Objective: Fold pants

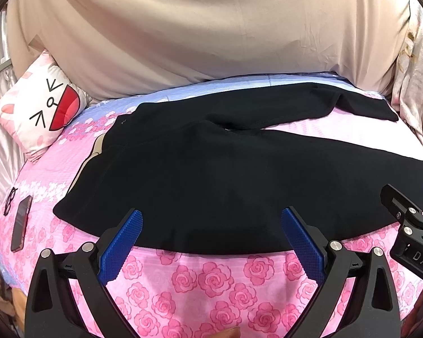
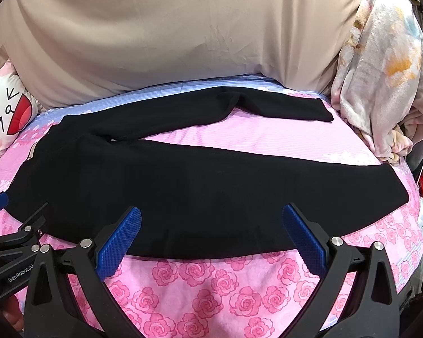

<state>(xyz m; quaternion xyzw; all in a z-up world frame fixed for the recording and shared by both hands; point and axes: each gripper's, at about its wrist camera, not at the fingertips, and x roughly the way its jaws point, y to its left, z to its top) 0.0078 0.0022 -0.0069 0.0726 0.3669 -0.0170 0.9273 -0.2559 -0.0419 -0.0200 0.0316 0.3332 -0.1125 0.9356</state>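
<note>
Black pants (image 1: 211,174) lie spread flat on a pink rose-print bedsheet (image 1: 211,281), waistband to the left, two legs running right. The far leg is bent near its cuff (image 2: 282,107). The pants also fill the right wrist view (image 2: 206,191). My left gripper (image 1: 211,219) is open, its blue pads just above the near edge of the pants by the hip. My right gripper (image 2: 211,219) is open over the near leg's lower edge. The right gripper's body shows at the right in the left wrist view (image 1: 409,225); the left gripper shows at the left in the right wrist view (image 2: 14,239).
A cartoon-face pillow (image 1: 42,109) lies at the back left. A phone (image 1: 21,225) and glasses (image 1: 10,200) lie on the sheet at the left. A beige fabric wall (image 1: 211,28) stands behind the bed. A crumpled floral blanket (image 2: 380,70) is heaped at the right.
</note>
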